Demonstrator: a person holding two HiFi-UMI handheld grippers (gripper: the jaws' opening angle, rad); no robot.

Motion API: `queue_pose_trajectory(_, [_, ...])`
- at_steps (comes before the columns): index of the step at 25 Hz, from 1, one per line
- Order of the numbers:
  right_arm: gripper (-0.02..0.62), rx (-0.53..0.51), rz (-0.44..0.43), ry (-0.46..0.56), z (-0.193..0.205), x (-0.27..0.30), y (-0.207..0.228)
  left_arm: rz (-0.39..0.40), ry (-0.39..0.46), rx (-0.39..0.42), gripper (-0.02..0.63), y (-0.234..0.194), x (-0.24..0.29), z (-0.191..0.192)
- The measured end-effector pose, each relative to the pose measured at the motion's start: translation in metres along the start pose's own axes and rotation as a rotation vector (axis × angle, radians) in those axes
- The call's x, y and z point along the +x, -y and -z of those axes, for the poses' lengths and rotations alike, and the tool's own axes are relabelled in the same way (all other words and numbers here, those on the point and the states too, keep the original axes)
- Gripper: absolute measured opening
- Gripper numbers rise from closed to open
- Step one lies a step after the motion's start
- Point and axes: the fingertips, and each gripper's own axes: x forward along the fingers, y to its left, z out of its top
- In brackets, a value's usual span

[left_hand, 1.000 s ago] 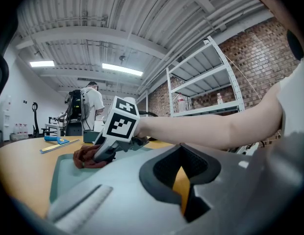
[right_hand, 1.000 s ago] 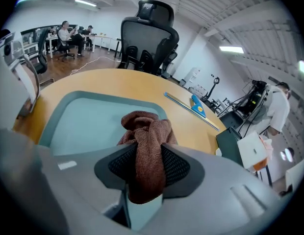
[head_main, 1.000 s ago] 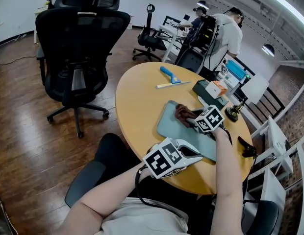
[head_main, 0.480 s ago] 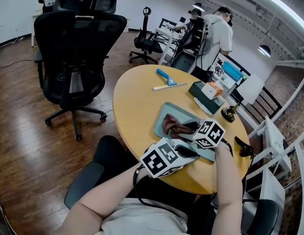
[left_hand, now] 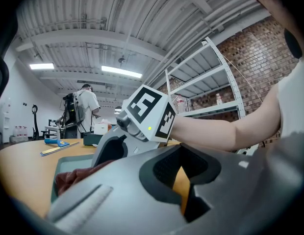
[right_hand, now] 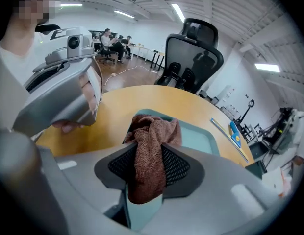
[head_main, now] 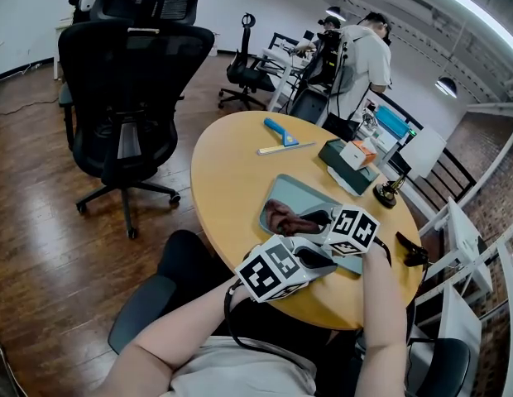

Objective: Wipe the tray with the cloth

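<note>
Tray [head_main: 291, 189] on round wooden office table [head_main: 227, 164], brown cloth [right_hand: 151, 146] pinched in right gripper [right_hand: 148, 169], left gripper [left_hand: 185, 179] closed

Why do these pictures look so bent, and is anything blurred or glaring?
Head view: the wide lens bows the table and floor, all sharp. Left gripper view: black corners, close parts soft, ceiling lights blown white. Right gripper view: cloth crisp, edges curved, a mosaic patch top left.

Head view: tray [head_main: 299, 190] near end hidden under right claw [head_main: 316, 220] & left claw [head_main: 324, 263], cloth [head_main: 283, 216] partly covered too. Left gripper view: claw's own body blocks most of tray & table [left_hand: 22, 168]. Gold item [head_main: 393, 190] too small to ID.
</note>
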Motion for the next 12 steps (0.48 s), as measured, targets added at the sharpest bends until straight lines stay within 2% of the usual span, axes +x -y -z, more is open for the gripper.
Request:
queue_pose_trajectory(3, [0.143,-0.054,-0.031,0.032,-0.012,0.008,0.001,0.002,0.000,0.000,0.002,0.000,0.000,0.000])
queue_pose_trajectory(7, [0.144,-0.035,-0.045,0.054,-0.018,0.017,0.012,-0.001,-0.007,0.001,0.002,0.000,0.001,0.001])
queue_pose_trajectory(12, [0.144,0.059,0.050,0.007,-0.012,0.031,0.054,-0.007,0.000,0.013,0.002,-0.004,-0.001,0.000])
